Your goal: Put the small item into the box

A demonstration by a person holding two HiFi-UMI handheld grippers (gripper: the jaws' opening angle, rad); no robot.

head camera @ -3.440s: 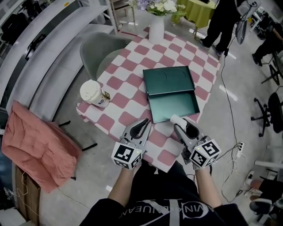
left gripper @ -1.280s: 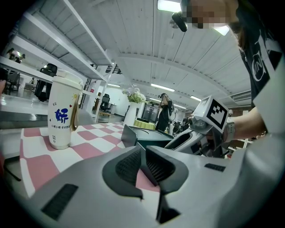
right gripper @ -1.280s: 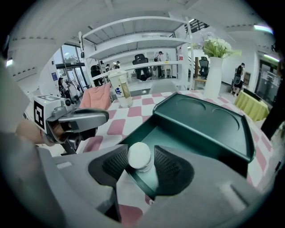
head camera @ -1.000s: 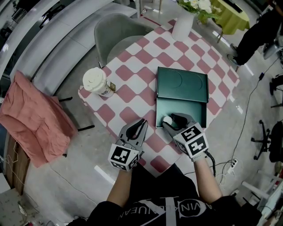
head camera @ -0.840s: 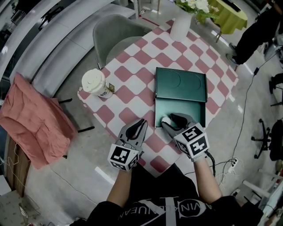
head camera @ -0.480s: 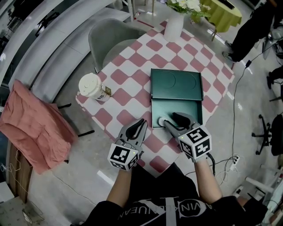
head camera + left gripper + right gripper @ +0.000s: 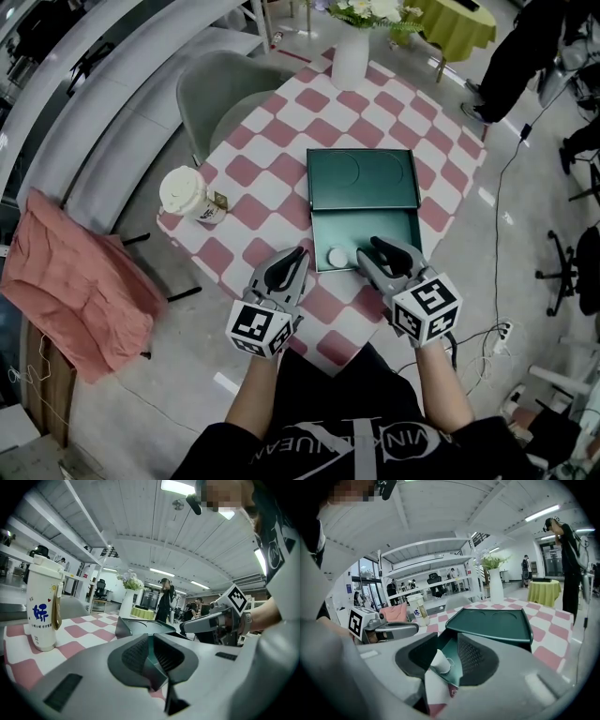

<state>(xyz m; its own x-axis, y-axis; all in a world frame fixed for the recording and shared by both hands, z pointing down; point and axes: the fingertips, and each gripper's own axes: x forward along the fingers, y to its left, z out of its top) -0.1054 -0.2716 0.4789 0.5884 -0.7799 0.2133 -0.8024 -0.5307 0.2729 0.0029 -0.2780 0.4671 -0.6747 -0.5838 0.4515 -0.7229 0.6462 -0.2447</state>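
Round white item (image 7: 336,256) in a smooth green box (image 7: 382,225)
Right claw (image 7: 371,253) open, jaws just narrowed, item lying loose past its tips, ungripped; left claw (image 7: 292,262) slightly apart, empty.

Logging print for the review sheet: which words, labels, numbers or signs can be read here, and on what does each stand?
"娇", blue, likely reading: white tumbler.
Square black-and-white code markers, no letters: left cube, right cube.
White lettering on the person's black shirt: cut off, unreadable.
Green box: no print visible.
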